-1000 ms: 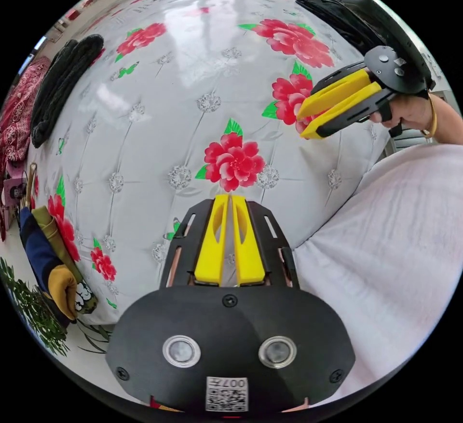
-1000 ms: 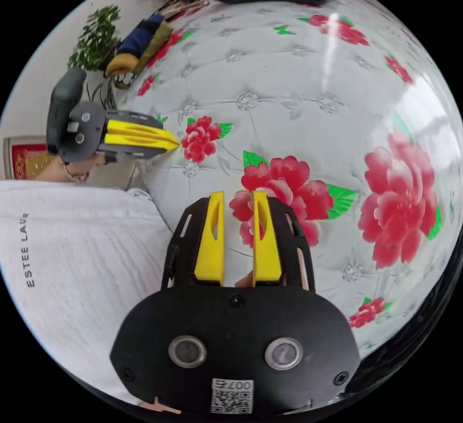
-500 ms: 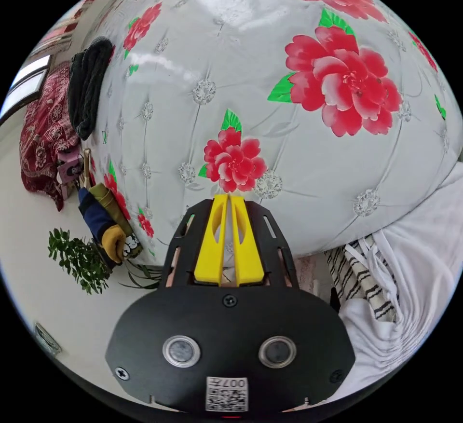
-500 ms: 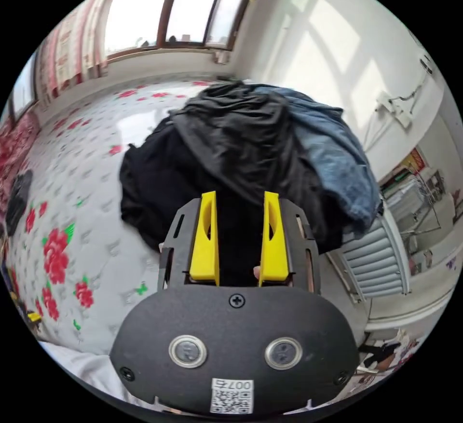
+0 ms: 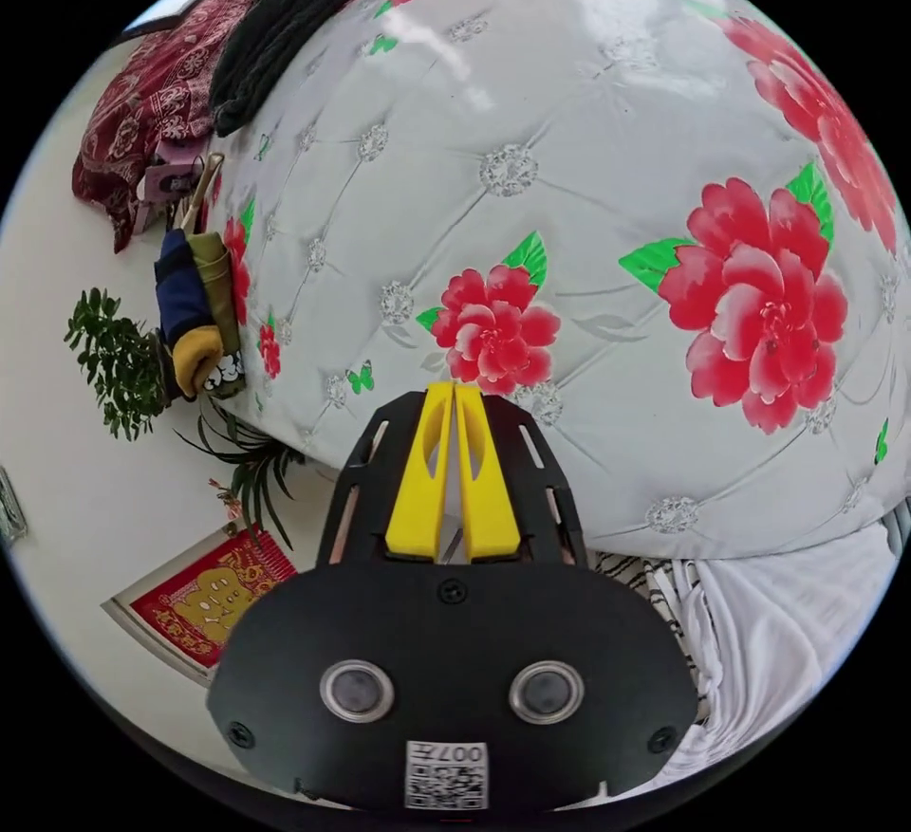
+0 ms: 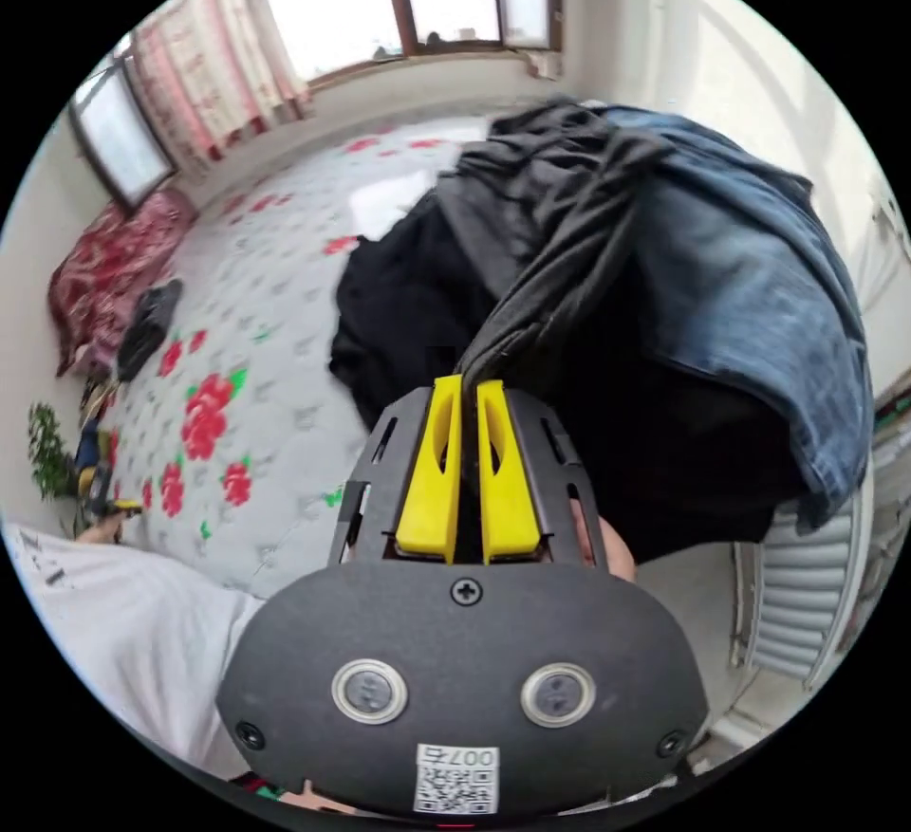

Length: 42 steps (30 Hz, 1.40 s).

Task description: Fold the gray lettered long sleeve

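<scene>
The bed cover is a glossy, smooth sheet with printed red flowers and a tufted pattern, catching bright highlights, while the dark folded cloth at its far edge looks matt and nubbly. On the pile, the gray garment is thin, soft cloth with a faint sheen and draped creases, beside coarse blue denim and matt black fabric. Both grippers have smooth yellow plastic jaws on grainy matt black plastic housings
</scene>
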{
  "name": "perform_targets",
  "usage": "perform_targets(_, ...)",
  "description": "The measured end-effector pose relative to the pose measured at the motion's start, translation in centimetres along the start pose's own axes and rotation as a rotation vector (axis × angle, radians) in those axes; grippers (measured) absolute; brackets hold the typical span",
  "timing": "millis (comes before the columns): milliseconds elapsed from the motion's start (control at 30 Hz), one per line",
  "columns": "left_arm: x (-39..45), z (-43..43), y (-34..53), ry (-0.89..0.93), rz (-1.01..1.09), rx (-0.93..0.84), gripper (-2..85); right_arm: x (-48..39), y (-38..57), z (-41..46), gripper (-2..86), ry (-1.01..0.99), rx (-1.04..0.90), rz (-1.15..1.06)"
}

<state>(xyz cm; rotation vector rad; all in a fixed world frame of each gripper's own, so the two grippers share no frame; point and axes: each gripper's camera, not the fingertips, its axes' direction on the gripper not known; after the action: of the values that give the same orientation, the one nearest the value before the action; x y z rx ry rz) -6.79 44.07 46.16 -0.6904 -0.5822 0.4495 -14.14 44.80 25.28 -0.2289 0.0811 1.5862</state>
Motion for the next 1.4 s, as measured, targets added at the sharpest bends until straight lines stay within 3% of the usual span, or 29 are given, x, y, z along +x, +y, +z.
perform_targets(167,-2.5,-0.7,2.0,0.141,-0.056,0.099,-1.0,-19.7,2.8,-1.1,0.1,-0.266,0.016,-0.318)
perform_targets(400,-5.5,-2.5,5.3,0.199,-0.080,0.263,-1.0,-49.2,7.8,-0.3,0.5,-0.784,-0.224,-0.802)
perform_targets(500,-7.4,-1.7,6.3,0.239,-0.084,0.278,-1.0,-59.0,11.9,0.6,1.3,-0.801,-0.327,-0.990)
perform_targets(633,-9.7,0.3,7.2,0.281,-0.070,0.275,-1.0,-62.1,12.6,0.9,2.7,-0.846,-0.333,-0.977)
perform_targets(767,-11.6,1.9,7.6,0.336,-0.072,0.269,-1.0,-59.9,11.2,2.4,4.3,-0.670,-0.290,-0.908)
perform_targets(900,-13.1,3.0,7.7,0.370,-0.050,0.265,-1.0,-59.3,12.2,5.5,5.7,-0.540,-0.364,-0.918)
perform_targets(1133,-15.7,3.1,7.4,0.379,-0.021,0.278,-1.0,-66.3,19.8,11.4,6.8,-0.498,-0.523,-1.140)
perform_targets(1200,-16.2,3.2,7.4,0.373,-0.011,0.279,-1.0,-68.6,22.9,14.8,5.9,-0.398,-0.637,-1.205)
perform_targets(1267,-16.6,3.2,7.5,0.371,0.000,0.277,-0.9,-69.0,22.6,14.4,4.0,-0.355,-0.550,-1.192)
perform_targets(1400,-17.6,3.2,8.2,0.371,0.022,0.286,-0.5,-68.2,18.7,13.5,1.2,-0.463,-0.613,-1.054)
